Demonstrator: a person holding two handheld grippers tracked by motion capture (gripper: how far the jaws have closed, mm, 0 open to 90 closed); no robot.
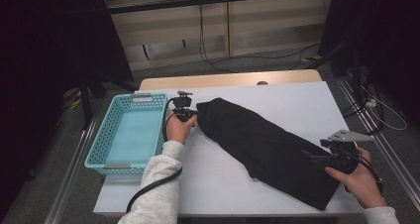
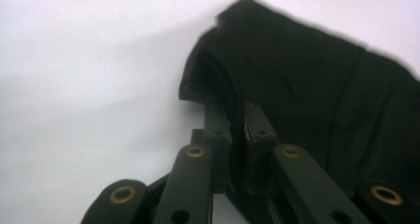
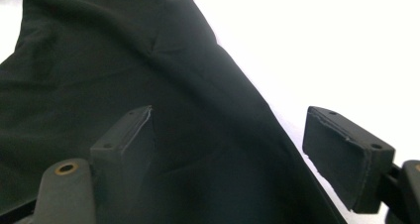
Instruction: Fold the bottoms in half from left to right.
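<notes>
Left fingers (image 2: 236, 130) pinch black cloth (image 1: 267, 147); right fingers (image 3: 233, 159) gape wide beside its edge.

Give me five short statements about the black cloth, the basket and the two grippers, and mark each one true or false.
1. The left gripper is shut on the black cloth. True.
2. The right gripper is clamped shut. False: its jaws stand open over the cloth's edge.
3. The blue basket holds the cloth. False: the cloth lies on the white table.
4. The basket stands left of the cloth. True.
5. The cloth is white. False: black.
</notes>
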